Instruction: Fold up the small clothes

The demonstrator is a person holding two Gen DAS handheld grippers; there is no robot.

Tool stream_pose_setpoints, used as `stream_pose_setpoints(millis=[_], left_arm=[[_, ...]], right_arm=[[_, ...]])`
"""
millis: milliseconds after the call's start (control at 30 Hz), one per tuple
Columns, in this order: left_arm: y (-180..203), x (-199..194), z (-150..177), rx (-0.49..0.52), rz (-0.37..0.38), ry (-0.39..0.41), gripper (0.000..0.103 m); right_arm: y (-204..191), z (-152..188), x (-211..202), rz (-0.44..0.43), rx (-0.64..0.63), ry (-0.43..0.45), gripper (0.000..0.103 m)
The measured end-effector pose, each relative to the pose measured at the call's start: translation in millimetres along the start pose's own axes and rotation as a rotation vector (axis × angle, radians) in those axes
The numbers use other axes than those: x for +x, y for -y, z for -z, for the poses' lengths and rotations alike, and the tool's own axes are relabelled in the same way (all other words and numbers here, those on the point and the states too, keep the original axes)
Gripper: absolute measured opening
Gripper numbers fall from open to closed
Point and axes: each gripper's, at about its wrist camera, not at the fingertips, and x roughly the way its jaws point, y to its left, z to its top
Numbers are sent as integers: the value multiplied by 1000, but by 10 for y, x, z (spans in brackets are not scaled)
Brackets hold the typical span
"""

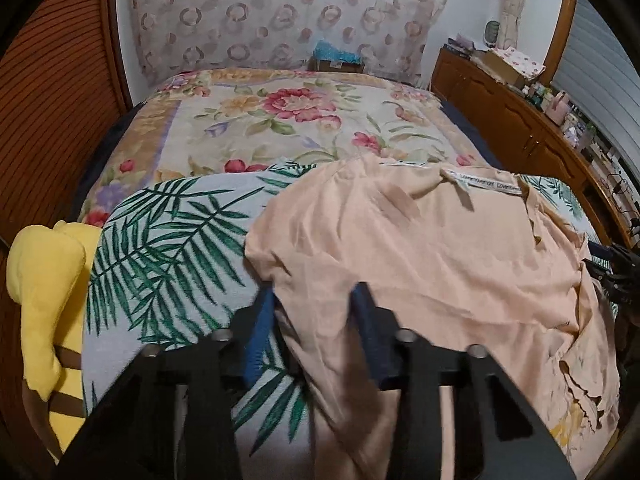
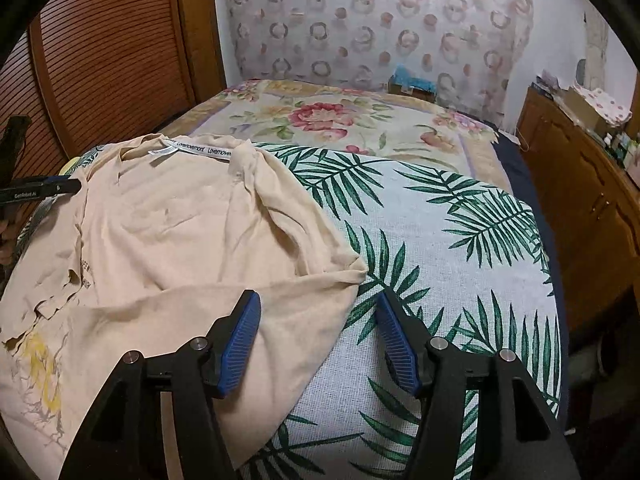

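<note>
Shirt half-laid on the leafy cloth, both claws at its near edge

The left claw (image 1: 316, 300) has shirt (image 2: 168, 224) fabric between its parted fingers; grip uncertain. The right claw (image 2: 318, 320) gapes wide, empty, over the hem corner; the shirt runs toward 11 o'clock, collar far, on the leaf-print cloth (image 2: 440, 260).

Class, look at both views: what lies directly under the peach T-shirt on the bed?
The peach cotton T-shirt lies on a white cloth printed with green palm leaves, which spreads over a floral bedspread. Whatever sits beneath the shirt's middle is covered and cannot be seen.
</note>
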Motion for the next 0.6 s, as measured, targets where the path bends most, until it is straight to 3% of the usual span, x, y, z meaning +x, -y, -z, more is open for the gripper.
stream_pose_setpoints(millis=[100, 300, 367, 433, 467, 600], left_arm=[[40, 1, -2, 18, 2, 1, 11], [142, -243, -43, 41, 36, 58, 7], [205, -360, -58, 56, 45, 82, 7], [267, -481, -58, 70, 56, 103, 7], [295, -544, -57, 75, 63, 113, 7], [406, -831, -58, 107, 82, 162, 7]], right_arm=[[6, 5, -8, -1, -1, 0, 63], [20, 3, -25, -5, -3, 0, 62], [-10, -14, -34, -21, -41, -4, 41], [-50, -58, -32, -56, -58, -20, 26], [-75, -76, -25, -62, -69, -28, 11], [-147, -107, -49, -91, -98, -40, 7]])
